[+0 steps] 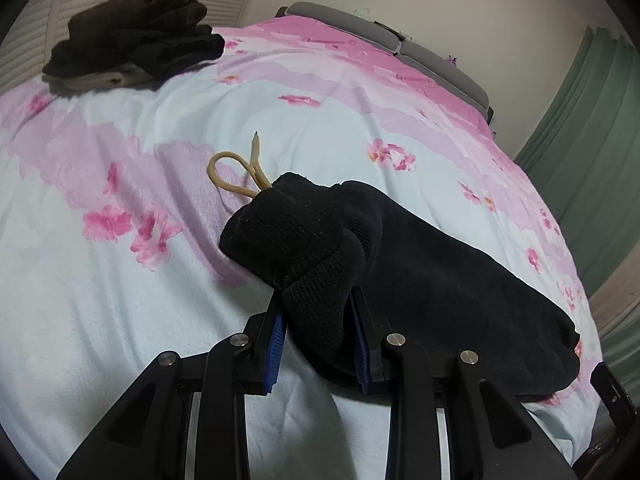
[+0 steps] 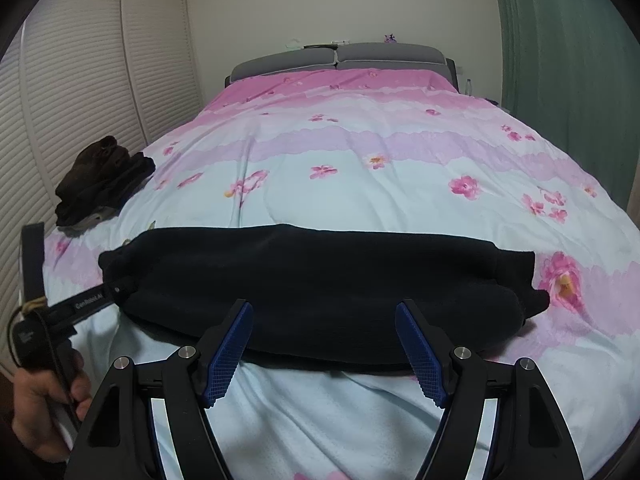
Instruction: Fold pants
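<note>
Black knit fabric is filling your left gripper (image 1: 318, 316): through the left wrist camera, you are pinching the ribbed waistband end of the black pants (image 1: 420, 280) between the blue pads (image 1: 276, 344), jaws drawn narrow on a thick bunch. A tan drawstring (image 1: 234, 174) is looping out of the waistband onto the floral duvet (image 1: 120, 320). The rest of the garment is trailing away to your right across the bed. Judging from this, you are partway through a fold, so lift just enough to clear the quilt and carry the bunch over in one flat sweep, and tuck that cord in so it is not sticking out. A pile of dark clothes (image 1: 136, 32) is sitting well apart at the far edge. No writing is readable here.

Over to the right wrist camera: the pants (image 2: 320, 288) are lying as a long dark band across the near part of the duvet (image 2: 360, 184), already doubled lengthwise by the look of it. Your right gripper (image 2: 324, 344) is standing wide, holding nothing, its tips just at the near hem. I'd pin or take that edge so the layers are not sliding while the left end travels. The left gripper (image 2: 116, 290) is biting the band's far-left end, and white lettering on its arm seems to begin "GenRobot", the rest too small to be sure. Your left hand (image 2: 44, 412) is gripping the handle. The dark pile (image 2: 104, 180) is resting by the louvred doors (image 2: 80, 80).
</note>
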Motion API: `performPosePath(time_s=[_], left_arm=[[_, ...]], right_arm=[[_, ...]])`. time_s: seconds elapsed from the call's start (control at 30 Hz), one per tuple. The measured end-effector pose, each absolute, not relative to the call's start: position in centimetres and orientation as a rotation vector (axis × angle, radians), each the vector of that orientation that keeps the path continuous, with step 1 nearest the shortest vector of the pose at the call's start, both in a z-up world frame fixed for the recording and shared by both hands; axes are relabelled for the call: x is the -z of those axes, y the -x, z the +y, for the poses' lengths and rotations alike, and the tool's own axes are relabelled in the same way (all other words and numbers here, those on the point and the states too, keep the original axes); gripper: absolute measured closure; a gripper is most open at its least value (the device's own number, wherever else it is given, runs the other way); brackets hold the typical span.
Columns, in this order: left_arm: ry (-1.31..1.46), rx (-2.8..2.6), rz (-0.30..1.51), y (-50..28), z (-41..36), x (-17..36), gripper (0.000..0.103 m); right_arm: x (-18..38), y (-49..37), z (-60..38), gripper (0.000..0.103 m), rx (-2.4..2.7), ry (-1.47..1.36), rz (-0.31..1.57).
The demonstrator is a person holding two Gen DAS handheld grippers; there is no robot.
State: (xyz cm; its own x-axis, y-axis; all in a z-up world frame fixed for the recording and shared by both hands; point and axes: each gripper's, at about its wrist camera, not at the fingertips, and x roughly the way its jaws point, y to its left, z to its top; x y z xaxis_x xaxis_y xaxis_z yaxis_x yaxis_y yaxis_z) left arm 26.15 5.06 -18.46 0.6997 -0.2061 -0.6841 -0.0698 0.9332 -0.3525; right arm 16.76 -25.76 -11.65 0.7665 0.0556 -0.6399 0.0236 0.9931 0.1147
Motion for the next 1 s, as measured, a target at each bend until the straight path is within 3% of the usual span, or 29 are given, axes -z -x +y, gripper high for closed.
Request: performPosePath(time_s=[0.1, 0.17, 0.23, 0.4, 0.83, 1.0], left_arm=[[0.382, 0.083, 0.805, -26.3, 5.3, 18.6, 0.069], [0.385, 0.080, 0.807, -26.4, 5.5, 18.6, 0.063], [0.378, 0.055, 0.799, -26.5, 5.8, 18.6, 0.046], [0.409, 0.047, 0.792, -27.3, 7.0, 19.0, 0.033], [0.548, 0.036, 0.822, -29.1, 7.2, 20.6, 0.031], [0.594, 0.052, 0.813, -28.9, 7.4, 21.3, 0.037]], right_arm=[[11.9, -16.8, -25.7, 0.029, -0.022, -0.116, 0.705], [12.1, -16.9, -25.7, 0.029, -0.025, -0.119, 0.709], [12.3, -17.0, -25.7, 0.029, -0.029, -0.126, 0.714], [12.6, -17.7, -25.1, 0.028, -0.041, -0.114, 0.725], [9.6, -25.6, -19.7, 0.029, -0.318, 0.128, 0.685], [8.5, -32.0, -15.0, 0.029, -0.601, 0.253, 0.685]])
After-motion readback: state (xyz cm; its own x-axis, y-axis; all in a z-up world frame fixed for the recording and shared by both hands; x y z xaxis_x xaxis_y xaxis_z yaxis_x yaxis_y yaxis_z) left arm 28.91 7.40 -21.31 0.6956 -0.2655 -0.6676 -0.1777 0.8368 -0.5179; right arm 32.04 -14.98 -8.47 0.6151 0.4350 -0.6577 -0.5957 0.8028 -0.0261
